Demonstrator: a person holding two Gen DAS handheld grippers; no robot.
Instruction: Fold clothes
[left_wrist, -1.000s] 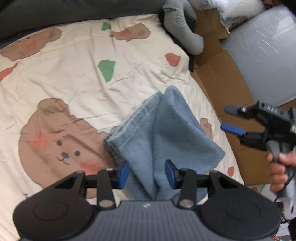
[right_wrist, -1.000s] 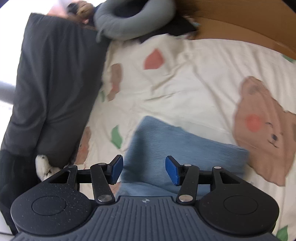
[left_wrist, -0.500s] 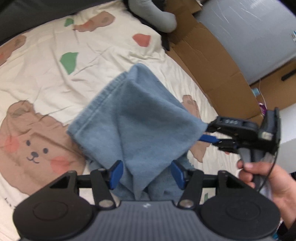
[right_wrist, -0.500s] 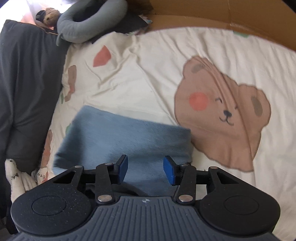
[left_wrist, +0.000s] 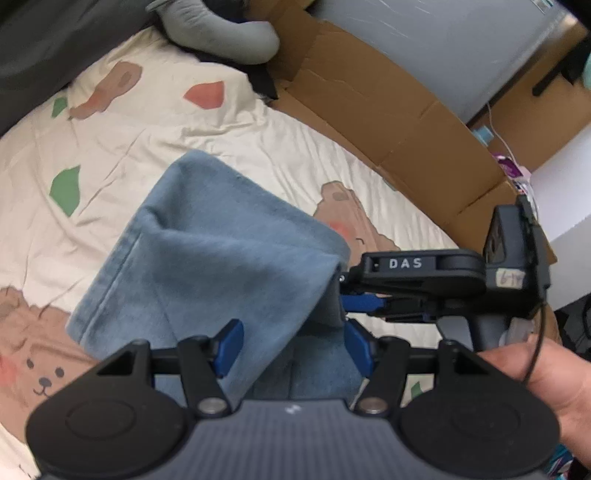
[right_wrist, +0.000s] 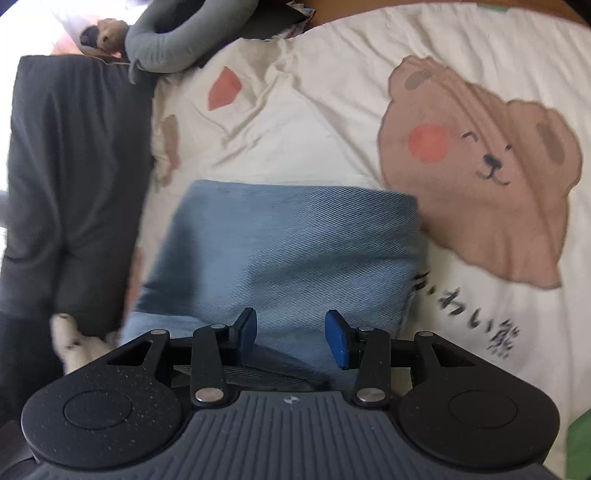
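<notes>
Cream bedsheet (left_wrist: 155, 110) printed with brown bears and small red and green shapes, wrinkled, filling most of both views. Left to right in the left wrist view: dark grey bedding (left_wrist: 44, 40) along the far left edge, grey neck pillow (left_wrist: 218, 33) at the far end, flattened cardboard (left_wrist: 388, 122) lining the right side of the bed, pale wall panel beyond. Bare sheet on the left and far side; right side tight against the cardboard.

Folded blue denim garment (left_wrist: 207, 258) lying mid-sheet, near edge running between the fingers of the left gripper (left_wrist: 293, 350), jaws apart, fingers not pressing the cloth. Right gripper (left_wrist: 345, 295) reaching in from the right, held in a hand (left_wrist: 535, 373), meeting the garment's right corner. In the right wrist view, right gripper (right_wrist: 291, 336) spread open, denim (right_wrist: 288, 251) just ahead and beneath.
</notes>
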